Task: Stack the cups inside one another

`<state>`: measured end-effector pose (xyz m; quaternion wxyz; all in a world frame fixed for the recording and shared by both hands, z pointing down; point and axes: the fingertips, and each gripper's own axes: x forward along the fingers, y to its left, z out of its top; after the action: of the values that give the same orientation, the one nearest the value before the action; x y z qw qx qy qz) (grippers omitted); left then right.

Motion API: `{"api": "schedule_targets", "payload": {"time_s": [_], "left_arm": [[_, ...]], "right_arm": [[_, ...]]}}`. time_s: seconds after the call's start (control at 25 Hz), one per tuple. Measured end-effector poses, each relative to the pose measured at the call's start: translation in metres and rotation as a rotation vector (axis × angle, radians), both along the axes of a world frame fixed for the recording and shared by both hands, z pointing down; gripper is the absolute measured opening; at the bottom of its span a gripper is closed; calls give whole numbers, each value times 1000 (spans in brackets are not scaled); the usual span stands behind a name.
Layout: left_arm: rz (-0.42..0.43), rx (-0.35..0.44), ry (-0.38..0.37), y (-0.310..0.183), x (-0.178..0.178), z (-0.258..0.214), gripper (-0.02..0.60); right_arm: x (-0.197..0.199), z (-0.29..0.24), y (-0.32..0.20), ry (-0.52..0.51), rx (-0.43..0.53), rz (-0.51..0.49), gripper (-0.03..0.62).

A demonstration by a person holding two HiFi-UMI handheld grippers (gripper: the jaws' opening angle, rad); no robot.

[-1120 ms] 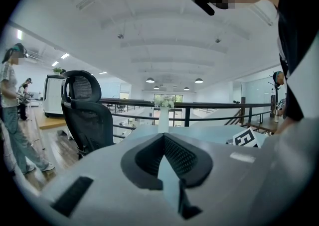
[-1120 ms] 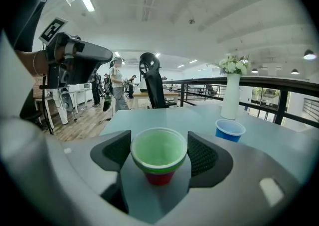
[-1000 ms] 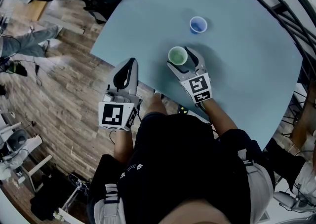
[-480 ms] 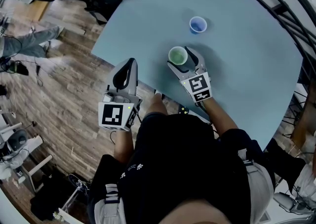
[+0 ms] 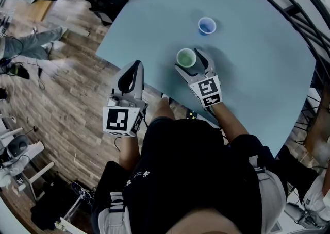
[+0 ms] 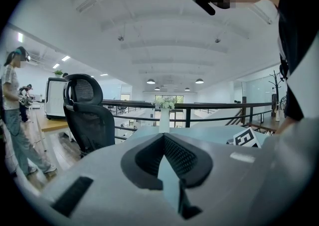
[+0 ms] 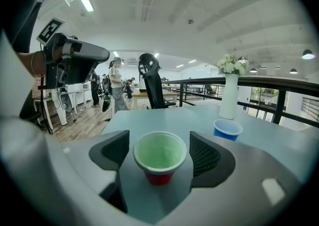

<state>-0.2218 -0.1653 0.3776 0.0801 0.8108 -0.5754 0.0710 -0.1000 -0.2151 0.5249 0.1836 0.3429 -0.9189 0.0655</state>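
Right gripper point(image 7: 160, 158) jaws apart around green cup point(image 7: 159, 148); left gripper point(image 6: 164, 145) closed

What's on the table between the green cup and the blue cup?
Nothing. Only bare light blue table lies between the green cup and the blue cup, which stand apart. The head view and the right gripper view both show that.

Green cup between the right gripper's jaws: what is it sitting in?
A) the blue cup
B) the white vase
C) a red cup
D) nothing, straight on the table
C: in the right gripper view the green cup is nested in a red cup, whose base shows below it. The blue cup stands apart, farther back on the table.
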Motion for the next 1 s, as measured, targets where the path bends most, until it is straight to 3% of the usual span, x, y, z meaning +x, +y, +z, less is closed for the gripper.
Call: {"api": "schedule_targets", "payload": {"time_s": [0.24,0.56,0.92,1.0], "left_arm": [[21,15,9,2,8,-2,-6],[113,37,17,-17,31,-9,-6],[249,42,22,-33,75,-6,-6],[274,44,25,-35,85,-7,-6]], "right_arm": [[10,-26,3,-43,59,31,347],[38,-85,-2,-171,172,133,159],[92,-117,1,-247,231,292,14],[103,-119,4,-247,238,319,11]]}}
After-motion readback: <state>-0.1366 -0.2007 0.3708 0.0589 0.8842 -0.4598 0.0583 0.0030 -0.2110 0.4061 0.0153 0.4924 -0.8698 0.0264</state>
